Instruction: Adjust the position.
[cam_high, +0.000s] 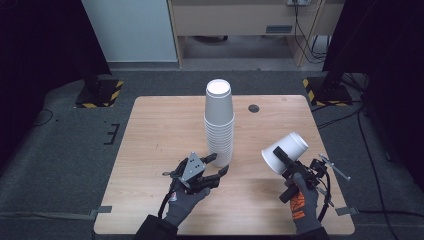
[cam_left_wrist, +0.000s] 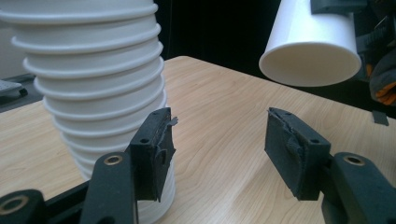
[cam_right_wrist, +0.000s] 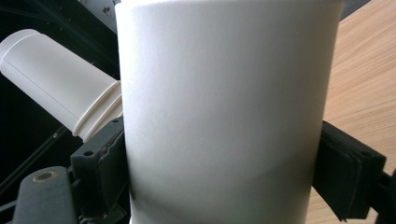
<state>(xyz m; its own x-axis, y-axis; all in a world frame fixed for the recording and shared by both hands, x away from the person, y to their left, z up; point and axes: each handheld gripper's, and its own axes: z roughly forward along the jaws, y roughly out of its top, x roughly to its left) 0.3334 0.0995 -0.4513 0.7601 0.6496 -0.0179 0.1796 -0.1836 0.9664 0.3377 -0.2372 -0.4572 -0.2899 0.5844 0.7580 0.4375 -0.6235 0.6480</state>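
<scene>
Cups are seen on a wooden bench (cam_high: 150, 150): a tall stack (cam_high: 219, 125) of white cups is stood upside down near the middle. The left gripper (cam_high: 216, 167) is held low at the foot of the stack, its jaws parted and empty; one pad (cam_left_wrist: 156, 154) is seen just beside the lowest rims, the other well clear over bare wood. A single cup (cam_high: 285, 152) is clamped by its sides in the right gripper (cam_high: 281, 159), lifted off the bench to the right of the stack and tilted, its open mouth turned toward the left gripper.
</scene>
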